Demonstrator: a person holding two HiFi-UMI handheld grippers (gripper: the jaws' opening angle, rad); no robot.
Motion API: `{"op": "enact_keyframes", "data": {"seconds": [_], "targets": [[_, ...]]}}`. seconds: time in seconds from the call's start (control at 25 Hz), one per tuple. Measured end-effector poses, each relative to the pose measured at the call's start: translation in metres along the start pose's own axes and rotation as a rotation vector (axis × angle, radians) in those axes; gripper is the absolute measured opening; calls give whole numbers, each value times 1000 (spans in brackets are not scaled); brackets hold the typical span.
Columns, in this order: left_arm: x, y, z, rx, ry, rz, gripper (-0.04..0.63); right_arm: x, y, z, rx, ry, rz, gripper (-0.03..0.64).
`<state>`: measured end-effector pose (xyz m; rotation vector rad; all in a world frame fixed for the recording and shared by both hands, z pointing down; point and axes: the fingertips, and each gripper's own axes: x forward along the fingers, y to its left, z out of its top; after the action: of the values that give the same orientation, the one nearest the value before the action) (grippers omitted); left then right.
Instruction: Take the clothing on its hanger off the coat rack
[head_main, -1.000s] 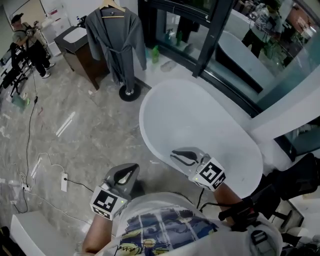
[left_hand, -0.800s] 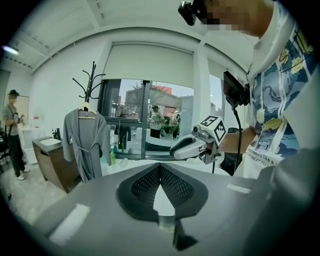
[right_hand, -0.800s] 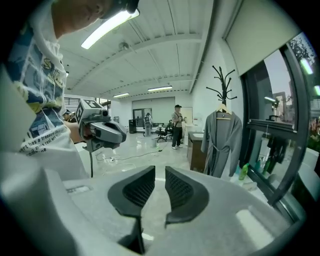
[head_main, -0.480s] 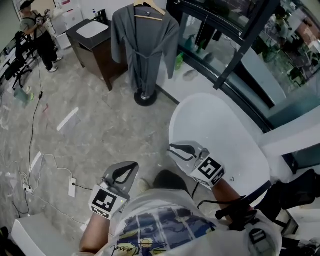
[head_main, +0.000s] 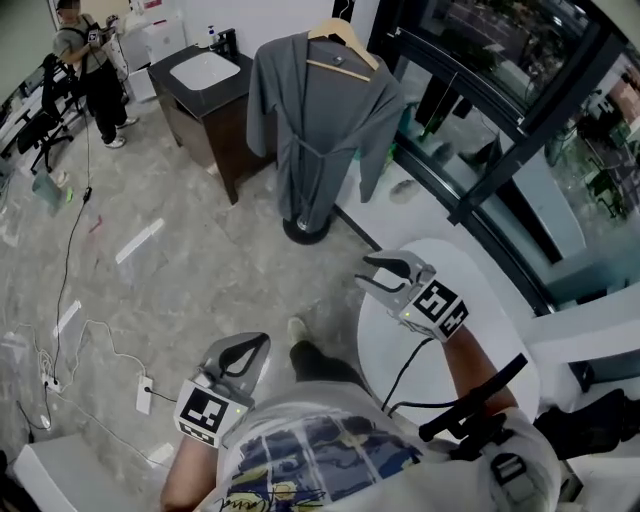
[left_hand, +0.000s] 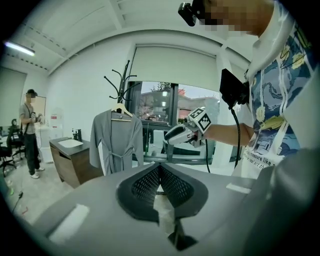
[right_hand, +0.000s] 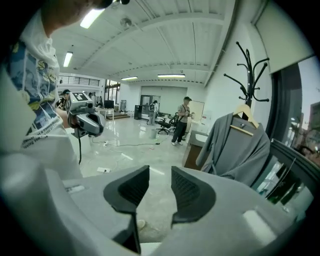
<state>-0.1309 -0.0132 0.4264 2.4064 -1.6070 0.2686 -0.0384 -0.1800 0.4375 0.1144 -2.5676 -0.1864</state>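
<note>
A grey robe (head_main: 318, 125) hangs on a wooden hanger (head_main: 345, 42) from a black coat rack whose round base (head_main: 305, 232) stands on the marble floor. It also shows in the left gripper view, where the robe (left_hand: 116, 139) is far ahead, and in the right gripper view, where the robe (right_hand: 236, 149) hangs under the rack's hooks (right_hand: 251, 62). My right gripper (head_main: 377, 273) is raised toward the robe but well short of it; its jaws are opening with nothing between them. My left gripper (head_main: 250, 346) stays low near my body, shut and empty.
A dark vanity with a white sink (head_main: 204, 72) stands left of the rack. A white bathtub (head_main: 480, 340) lies under my right arm, with a black-framed glass wall (head_main: 480, 150) behind. A person (head_main: 88, 70) stands far left. Cables and a power strip (head_main: 145, 393) lie on the floor.
The view has closed in on the rack, so the robe looks larger and nearer. My right gripper has risen forward and its jaws have parted. The left gripper has hardly moved.
</note>
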Motion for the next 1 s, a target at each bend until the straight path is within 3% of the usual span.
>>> {"op": "enact_keyframes", "data": {"seconds": [0.36,0.56,0.68,0.8,1.0], "targets": [[81,98,57,-8,-7,58,3,40,-254,60,-89,3,-199,183],[126,122,72,11,3,39,3,50,-357,88,-127,-5,-287,205],[142,130,79,10,6,30,3,59,-408,96,-97,-12,-327,214],[150,138,80,23,20,22,3,74,-445,97,-71,22,-331,224],[160,153,83,27,29,25,3,107,-479,102,-4,85,-218,268]]}}
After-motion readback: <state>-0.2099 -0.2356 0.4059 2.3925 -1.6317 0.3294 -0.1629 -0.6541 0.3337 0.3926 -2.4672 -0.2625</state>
